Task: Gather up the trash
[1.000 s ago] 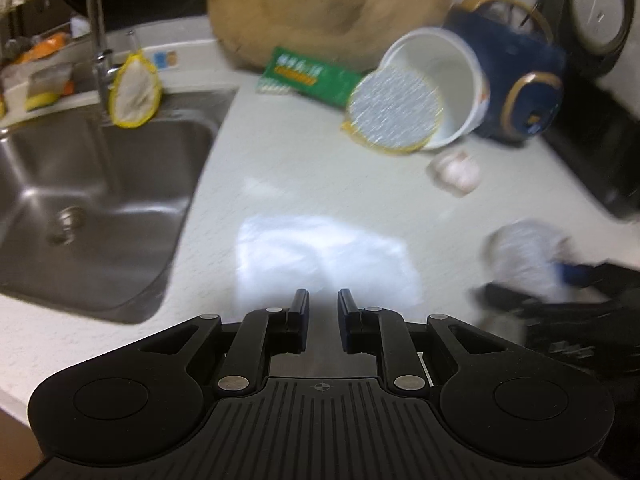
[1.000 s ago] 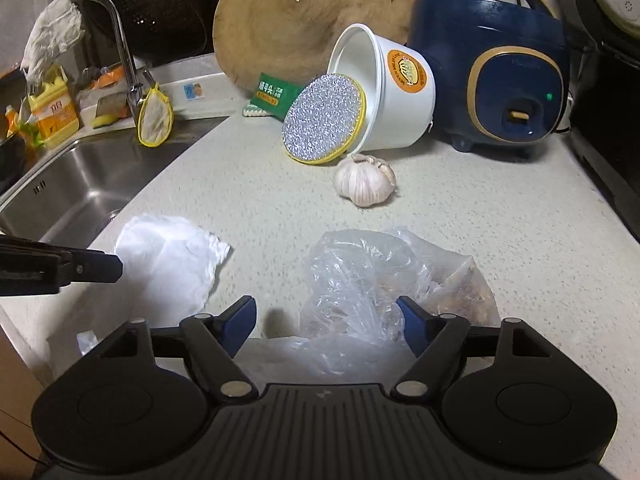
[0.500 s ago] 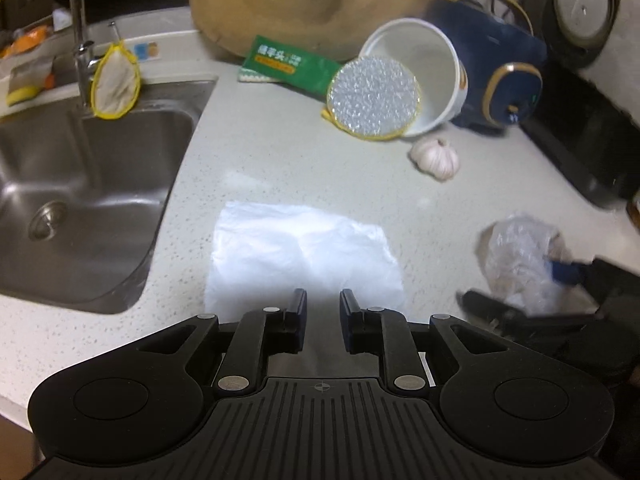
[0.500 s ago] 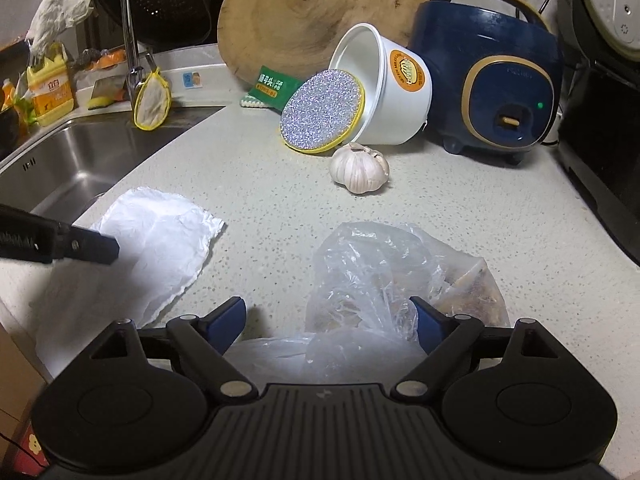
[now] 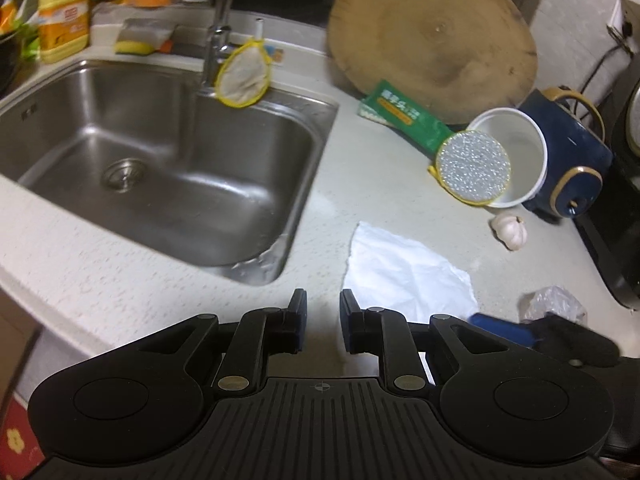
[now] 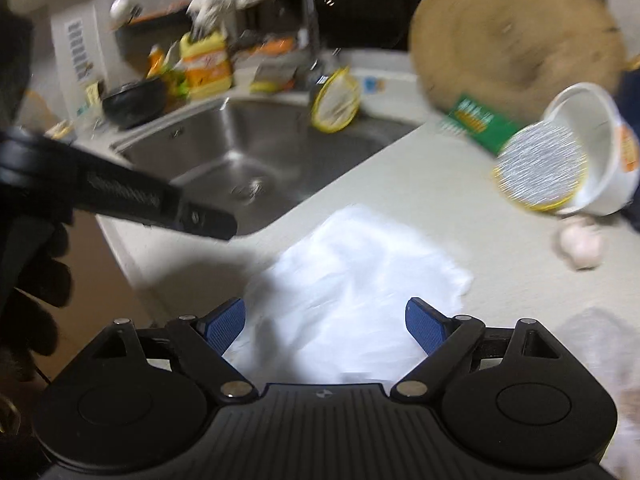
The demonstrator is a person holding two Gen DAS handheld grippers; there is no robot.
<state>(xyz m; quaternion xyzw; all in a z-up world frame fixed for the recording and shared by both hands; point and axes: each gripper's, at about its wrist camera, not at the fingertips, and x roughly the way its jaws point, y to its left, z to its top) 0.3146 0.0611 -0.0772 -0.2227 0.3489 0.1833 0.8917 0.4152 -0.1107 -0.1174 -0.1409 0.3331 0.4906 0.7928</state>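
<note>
The right gripper (image 6: 326, 322) has swung left since a moment ago; before, it hung over the clear plastic bag (image 5: 554, 304), and now it hangs over the white paper napkin (image 6: 352, 280), with the bag off at its right side, blurry in the right wrist view; its jaws are spread wide with nothing between them, the same as before. The left gripper (image 5: 323, 322) has turned left too; the napkin used to lie right in front of it, and now the napkin (image 5: 404, 276) lies ahead and to its right, while the steel sink (image 5: 160, 152) fills much of its view; its jaws stand a little apart, holding nothing, as they did before. The napkin lies flat and crumpled on the pale counter (image 5: 120, 272), just beside the sink's near corner; in the left wrist view its long side runs from a point near the sink down toward the bag and the right gripper. The garlic bulb (image 5: 509, 231) sits near the napkin's far corner; the white tub (image 5: 516, 160) lies on its side with a round silver scrubber (image 5: 473, 167) leaning on its mouth; behind them are a green packet (image 5: 404, 114) and a round wooden board (image 5: 434, 32).
</note>
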